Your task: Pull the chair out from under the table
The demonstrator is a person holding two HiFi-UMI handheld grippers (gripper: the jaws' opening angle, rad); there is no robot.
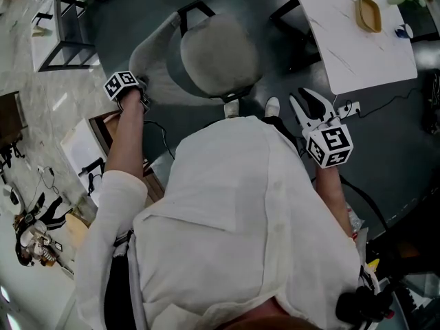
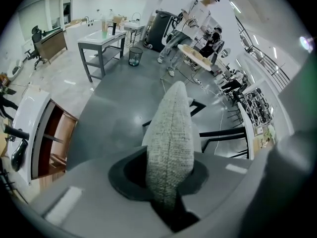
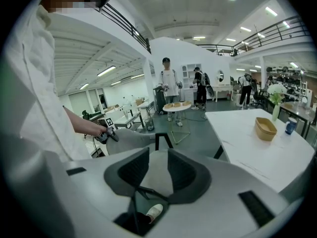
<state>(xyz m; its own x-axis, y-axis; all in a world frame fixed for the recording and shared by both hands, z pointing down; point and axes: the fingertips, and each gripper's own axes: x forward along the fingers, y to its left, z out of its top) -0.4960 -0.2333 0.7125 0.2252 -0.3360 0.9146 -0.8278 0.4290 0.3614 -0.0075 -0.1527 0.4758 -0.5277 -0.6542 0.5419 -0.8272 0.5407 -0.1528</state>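
Chair (image 1: 218, 55): grey upholstery, black legs. It stands on the dark floor (image 1: 385, 150), to the left of the white surface (image 1: 344, 40) and apart from it.
Backrest (image 2: 171, 133): the top edge is clamped between the fingers (image 2: 129, 175) of the left gripper (image 1: 137, 84), which are closed narrowly on the fabric.
Right gripper (image 1: 307, 106): hangs beside the seat with its fingers (image 3: 131, 171) spread and nothing between them.
Wooden bowl (image 1: 368, 14): on the surface.
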